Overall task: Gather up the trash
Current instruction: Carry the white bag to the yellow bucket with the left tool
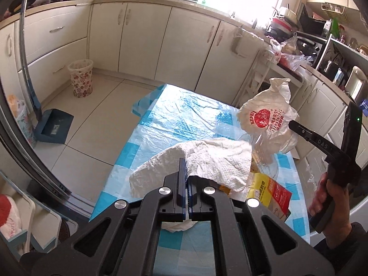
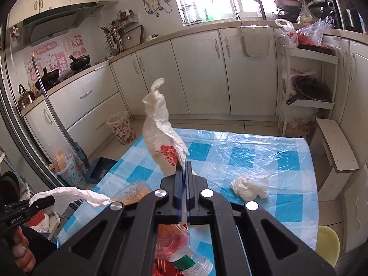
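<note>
My left gripper is shut on a white paper towel and holds it above the blue-checked table. My right gripper is shut on a white plastic bag with red print, which stands up crumpled above the fingers. The left wrist view shows the same bag pinched by the right gripper at the table's right side. In the right wrist view the left gripper holds the towel at the far left. A crumpled tissue lies on the table.
A yellow and red packet and clear plastic bottles lie at the table's near edge. A floral waste bin stands on the floor by the cabinets, with a blue dustpan nearby. Shelves and a stool crowd the right.
</note>
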Action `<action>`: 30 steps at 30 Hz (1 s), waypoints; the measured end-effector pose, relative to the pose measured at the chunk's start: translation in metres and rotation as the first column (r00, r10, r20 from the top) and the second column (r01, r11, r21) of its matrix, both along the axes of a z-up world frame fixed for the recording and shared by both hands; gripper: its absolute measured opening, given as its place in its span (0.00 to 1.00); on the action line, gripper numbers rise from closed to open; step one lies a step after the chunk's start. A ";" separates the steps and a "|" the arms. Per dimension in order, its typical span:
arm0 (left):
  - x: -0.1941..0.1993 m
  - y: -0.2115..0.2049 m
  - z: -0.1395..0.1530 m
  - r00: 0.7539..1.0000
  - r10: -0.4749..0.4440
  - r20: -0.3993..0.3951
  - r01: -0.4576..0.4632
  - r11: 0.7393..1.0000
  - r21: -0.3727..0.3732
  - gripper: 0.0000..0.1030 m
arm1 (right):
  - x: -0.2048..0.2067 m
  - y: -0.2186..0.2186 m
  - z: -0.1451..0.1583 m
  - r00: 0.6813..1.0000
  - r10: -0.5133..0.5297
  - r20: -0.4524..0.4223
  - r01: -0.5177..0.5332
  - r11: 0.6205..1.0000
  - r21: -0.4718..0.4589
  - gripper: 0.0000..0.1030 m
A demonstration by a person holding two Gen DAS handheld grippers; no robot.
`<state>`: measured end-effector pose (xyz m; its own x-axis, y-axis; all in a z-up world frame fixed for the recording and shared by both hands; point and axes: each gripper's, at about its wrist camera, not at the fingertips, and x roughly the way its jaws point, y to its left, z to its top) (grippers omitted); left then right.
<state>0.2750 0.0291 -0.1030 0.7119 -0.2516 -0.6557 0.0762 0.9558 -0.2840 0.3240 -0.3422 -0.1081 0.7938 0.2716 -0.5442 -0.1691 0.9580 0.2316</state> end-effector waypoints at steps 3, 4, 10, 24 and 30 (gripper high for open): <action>-0.008 -0.004 0.013 0.999 -0.023 0.047 0.024 1.000 -0.011 0.01 | -0.011 -0.026 0.006 0.999 -0.050 0.019 0.050 0.999 0.013 0.03; -0.011 -0.006 0.018 0.998 -0.032 0.062 0.033 0.999 -0.014 0.01 | -0.016 -0.036 0.008 0.997 -0.071 0.022 0.071 0.997 0.021 0.03; -0.036 -0.037 0.061 0.982 -0.117 0.151 0.123 0.992 -0.032 0.02 | -0.055 -0.101 0.014 0.974 -0.224 0.036 0.222 0.974 0.042 0.03; -0.076 -0.208 0.120 0.887 -0.408 0.216 0.433 0.897 -0.087 0.02 | -0.112 -0.224 -0.086 0.825 -0.500 -0.264 0.499 0.864 -0.076 0.03; -0.077 -0.283 0.111 0.851 -0.490 0.189 0.512 0.855 -0.088 0.02 | -0.092 -0.248 -0.143 0.763 -0.477 -0.436 0.494 0.865 -0.082 0.04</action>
